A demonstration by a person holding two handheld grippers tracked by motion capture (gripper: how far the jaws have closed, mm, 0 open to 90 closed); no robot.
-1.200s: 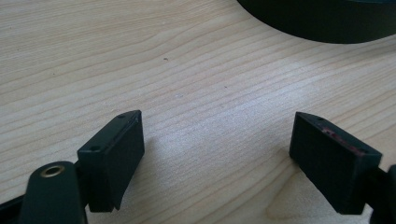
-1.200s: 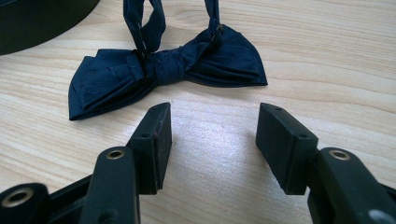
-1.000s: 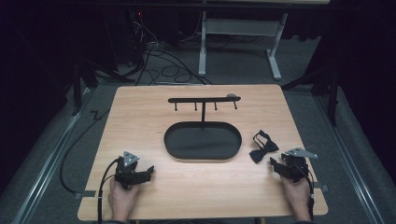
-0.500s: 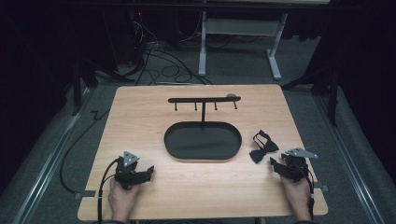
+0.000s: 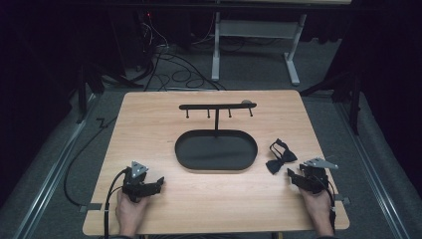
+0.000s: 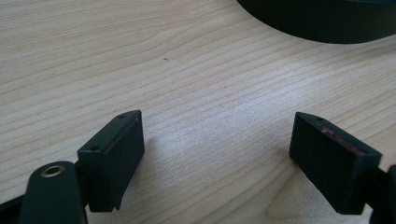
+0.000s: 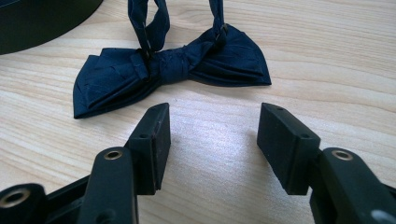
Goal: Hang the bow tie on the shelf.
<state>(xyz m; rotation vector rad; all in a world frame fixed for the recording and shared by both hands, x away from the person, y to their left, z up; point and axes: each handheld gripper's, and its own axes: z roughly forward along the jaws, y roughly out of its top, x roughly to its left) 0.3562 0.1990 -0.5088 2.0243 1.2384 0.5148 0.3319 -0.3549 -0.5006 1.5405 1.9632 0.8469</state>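
The left claw (image 5: 158,182) is held wide apart and empty, low over the bare worktop (image 5: 149,129) near its front left corner. A black oval tray (image 5: 216,151) with a hook stand (image 5: 217,106) is seen mid-worktop. A dark blue bow tie (image 7: 173,63) lies flat right of the tray, just ahead of the right claw (image 7: 212,140), which is spread wide and empty.

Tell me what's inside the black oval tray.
The black oval tray holds just the post of the hook stand, rising from its far edge. The rest of its floor looks bare, though it is too dark to rule out something small.
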